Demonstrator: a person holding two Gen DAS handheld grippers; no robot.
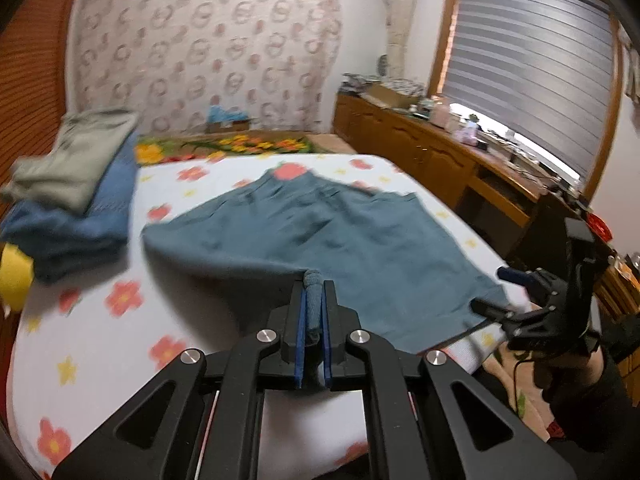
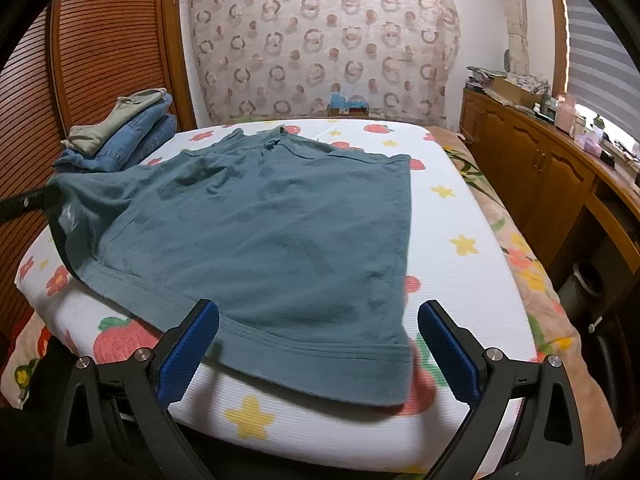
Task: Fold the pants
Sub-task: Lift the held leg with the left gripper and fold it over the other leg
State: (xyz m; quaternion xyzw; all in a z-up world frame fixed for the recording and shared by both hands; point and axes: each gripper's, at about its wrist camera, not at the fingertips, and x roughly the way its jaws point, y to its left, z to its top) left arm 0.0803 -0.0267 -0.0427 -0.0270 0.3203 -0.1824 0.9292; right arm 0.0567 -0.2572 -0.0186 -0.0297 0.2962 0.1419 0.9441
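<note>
Teal shorts (image 2: 256,232) spread on bed (image 2: 460,216), long axis 12–6 o'clock, near hem between wide right gripper (image 2: 318,354) pads. Left gripper (image 1: 313,332) pinching the 9 o'clock hem corner, lifted.

**You are working in a home bedroom**

You face a bed (image 2: 460,216) with a white cover printed with flowers, stars and strawberries. At its far left corner sits a stack of folded clothes (image 2: 120,136). A patterned cloth hanging (image 2: 320,40) covers the wall beyond the bed's far edge. Along the right side runs a wooden cabinet (image 2: 532,168) cluttered with boxes and small household items, under a window with striped blinds (image 1: 532,64). A slatted wooden door (image 2: 100,40) stands on the left.
</note>
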